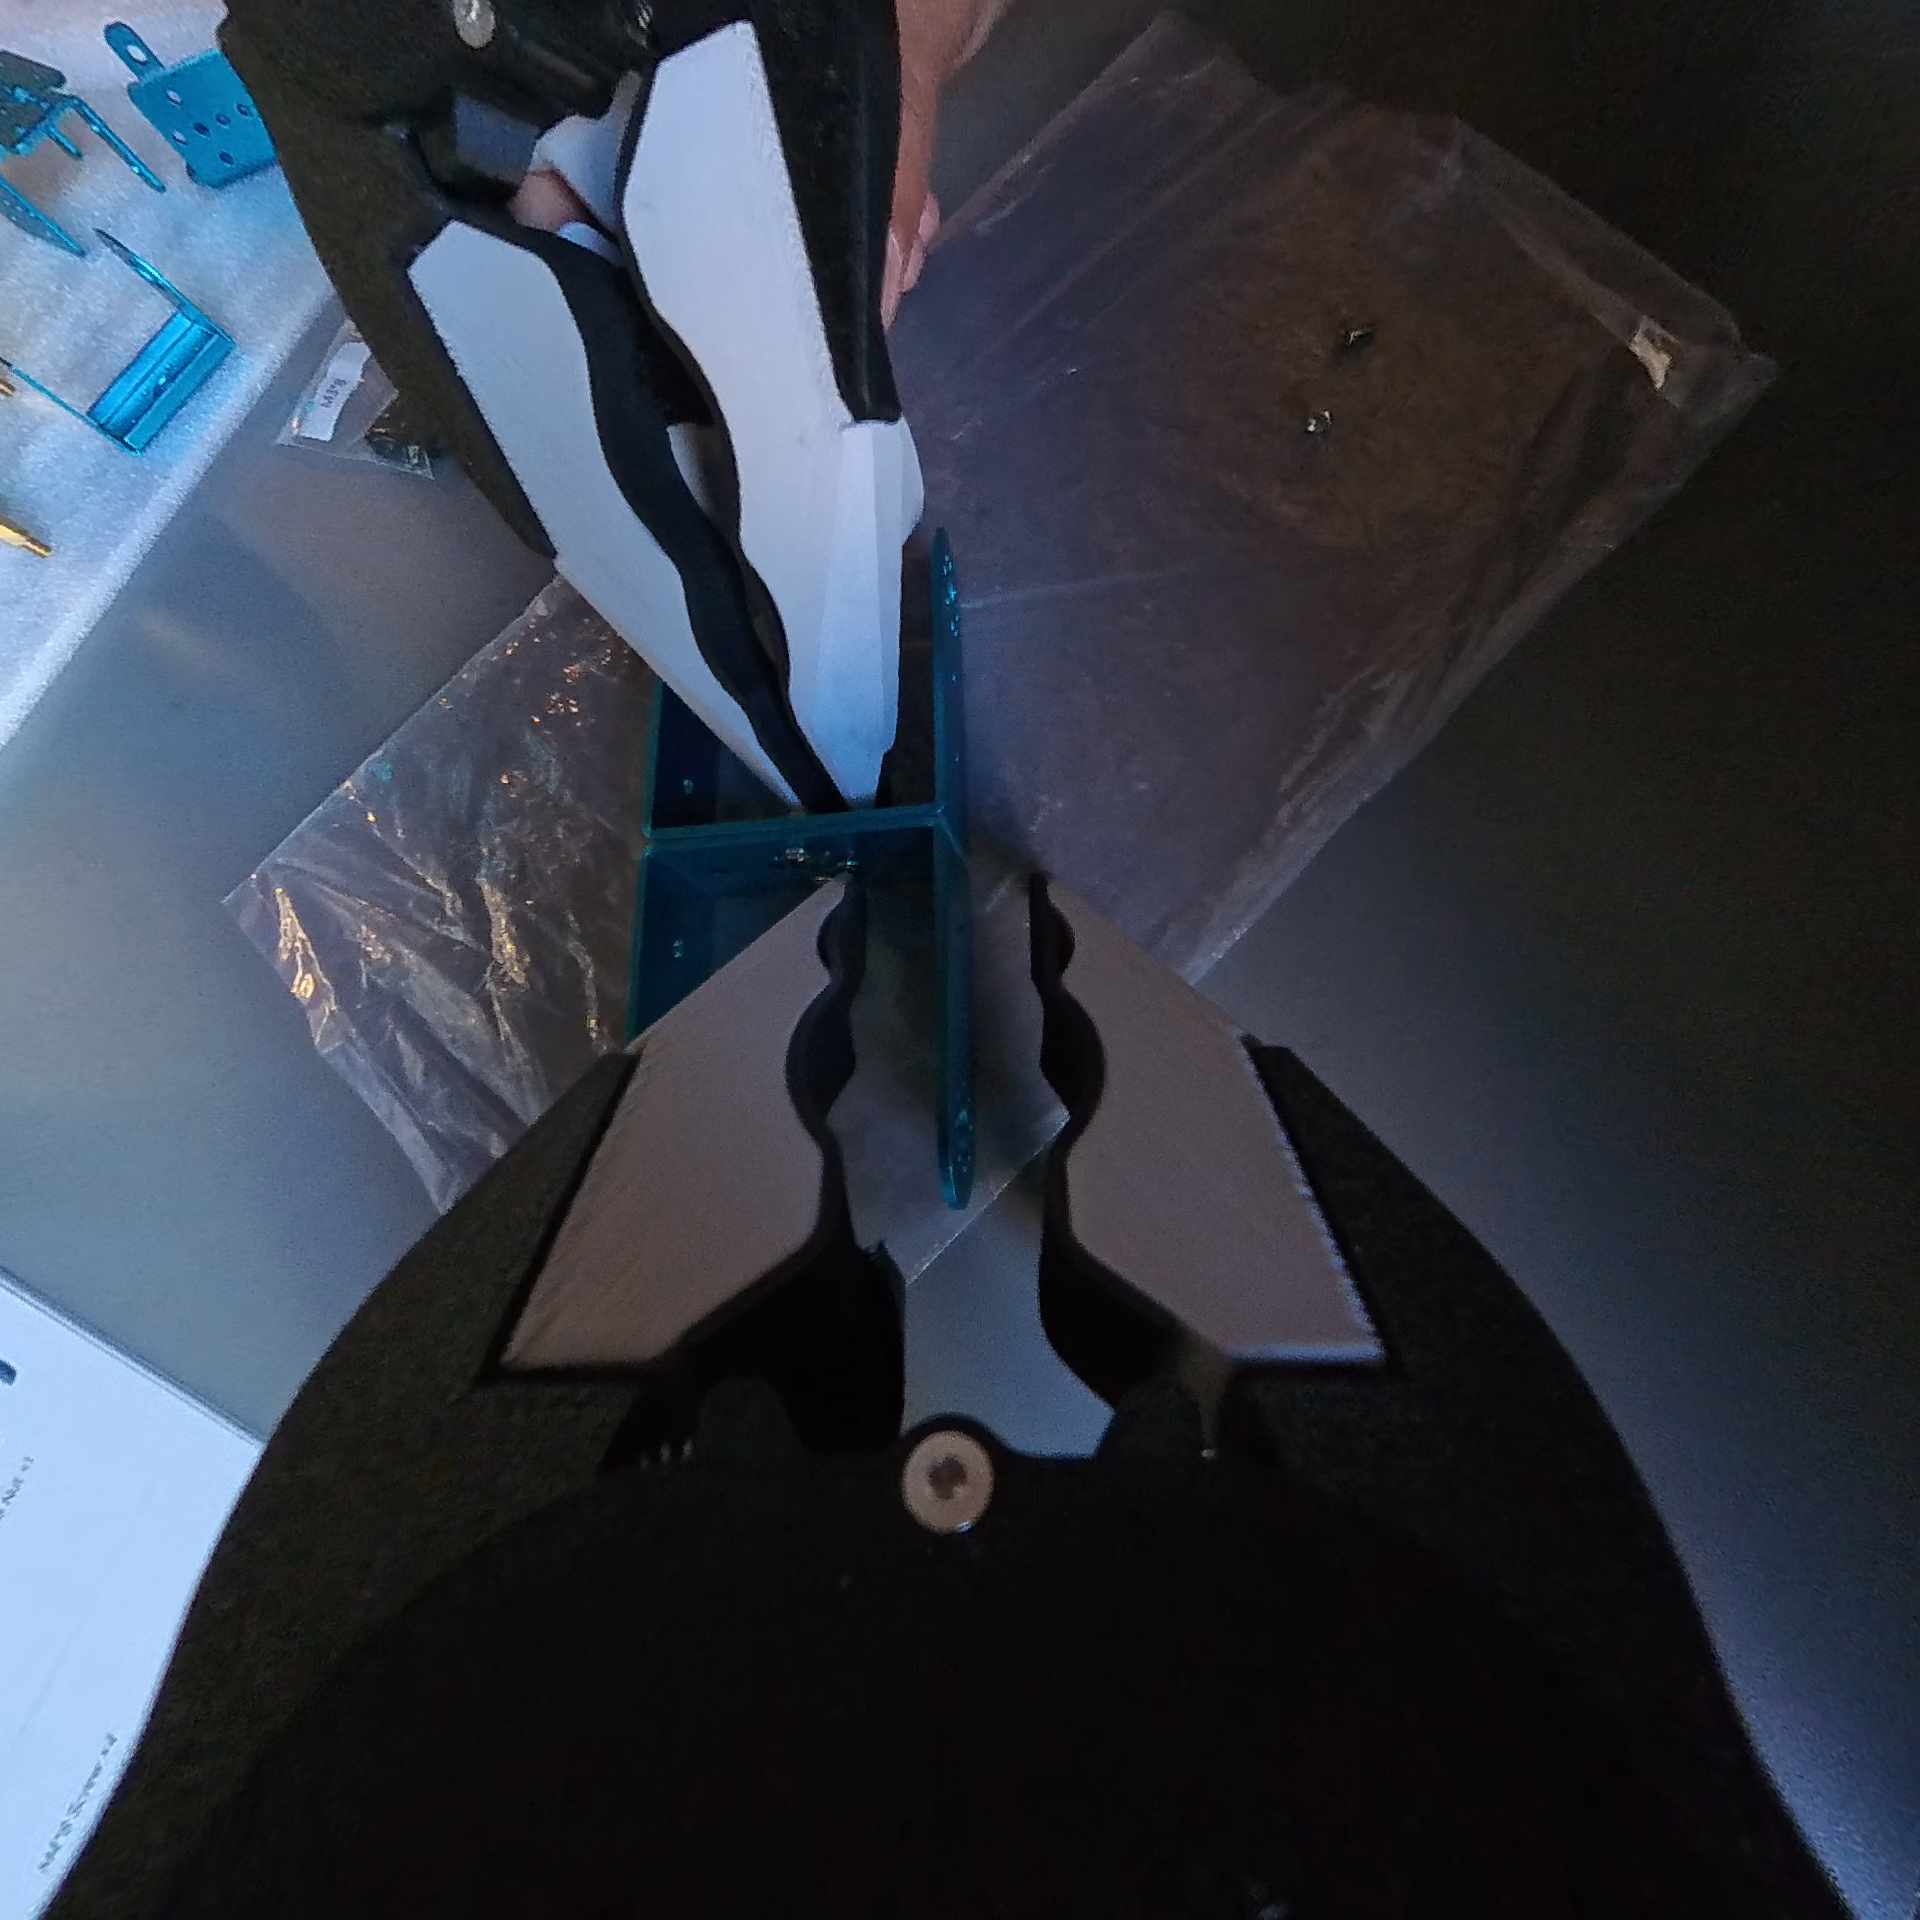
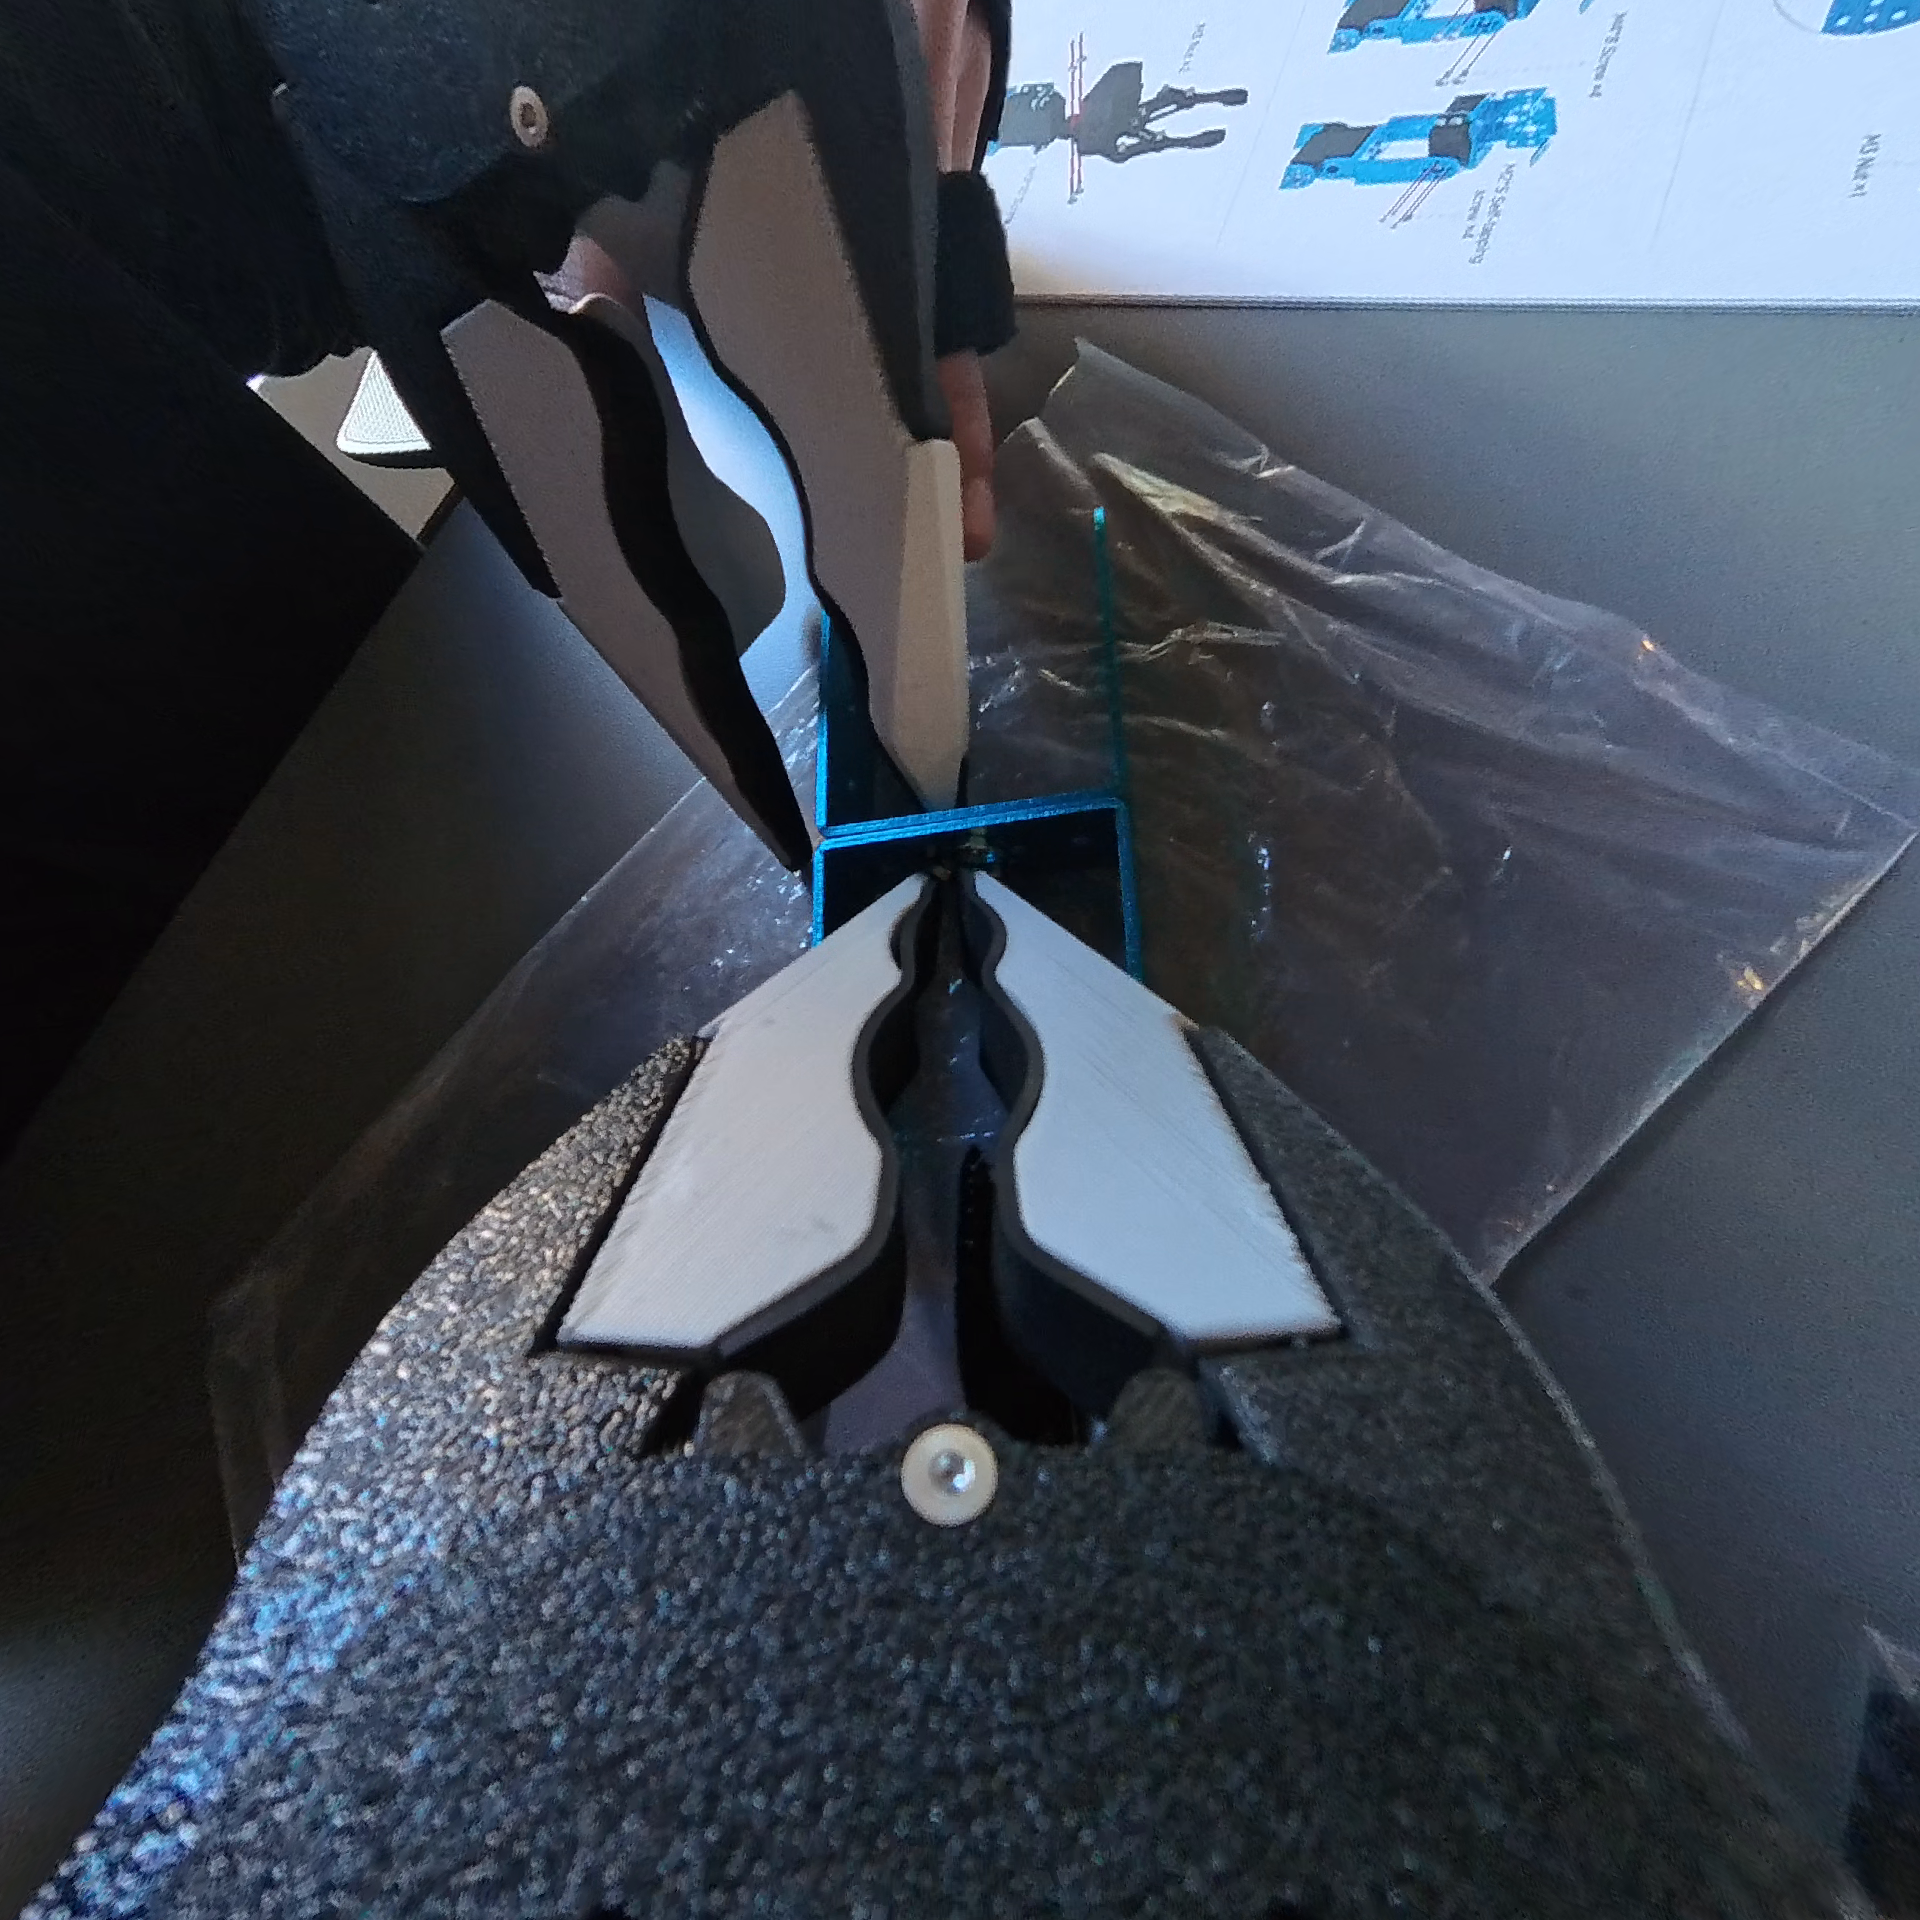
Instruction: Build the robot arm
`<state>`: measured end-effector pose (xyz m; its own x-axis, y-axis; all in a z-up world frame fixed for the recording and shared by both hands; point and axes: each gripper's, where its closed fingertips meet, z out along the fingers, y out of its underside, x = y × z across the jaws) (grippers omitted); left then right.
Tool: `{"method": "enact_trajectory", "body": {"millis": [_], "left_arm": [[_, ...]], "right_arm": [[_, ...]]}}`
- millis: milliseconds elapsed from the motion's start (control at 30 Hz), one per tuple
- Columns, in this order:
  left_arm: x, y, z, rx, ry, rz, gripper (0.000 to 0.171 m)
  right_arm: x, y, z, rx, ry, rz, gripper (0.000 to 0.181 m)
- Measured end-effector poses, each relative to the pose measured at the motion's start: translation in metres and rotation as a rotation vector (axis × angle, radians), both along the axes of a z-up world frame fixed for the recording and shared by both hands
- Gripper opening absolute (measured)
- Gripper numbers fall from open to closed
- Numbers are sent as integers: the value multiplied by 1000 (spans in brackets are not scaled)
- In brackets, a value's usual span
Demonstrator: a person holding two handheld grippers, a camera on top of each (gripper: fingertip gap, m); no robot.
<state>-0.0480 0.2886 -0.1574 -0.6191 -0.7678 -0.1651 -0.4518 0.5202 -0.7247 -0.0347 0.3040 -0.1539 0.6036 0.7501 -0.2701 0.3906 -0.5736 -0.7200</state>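
Note:
A blue metal bracket assembly [image 1: 790, 842], two U-shaped pieces joined back to back at a cross wall, stands on a clear plastic bag; it also shows in the right wrist view [image 2: 1039, 831]. My left gripper [image 1: 938, 883] is open, its fingers either side of one long blue side wall [image 1: 956, 1049], and its left fingertip rests by a small screw [image 1: 805, 857] in the cross wall. My right gripper [image 2: 951, 881] is shut, its tips pinched on the small screw [image 2: 971, 857] at the cross wall from the other side. The two grippers face each other across that wall.
Crinkled clear plastic bags [image 1: 436, 914] [image 2: 1455, 831] lie under and around the bracket, one holding loose screws [image 1: 1340, 374]. More blue brackets [image 1: 156, 364] sit on a pale mat at far left. A printed instruction sheet [image 2: 1455, 156] lies beyond. The table is dark grey. The grippers are tip to tip, or close to it.

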Motion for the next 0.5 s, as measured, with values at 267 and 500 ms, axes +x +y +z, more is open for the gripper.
{"method": "enact_trajectory", "body": {"millis": [267,500], "left_arm": [[1,0,0,12,-12,1,31],[1,0,0,11,-10,2,31]], "right_arm": [[3,3,5,32,11,-18,2],[5,5,4,41,-5,-27,1]]}}
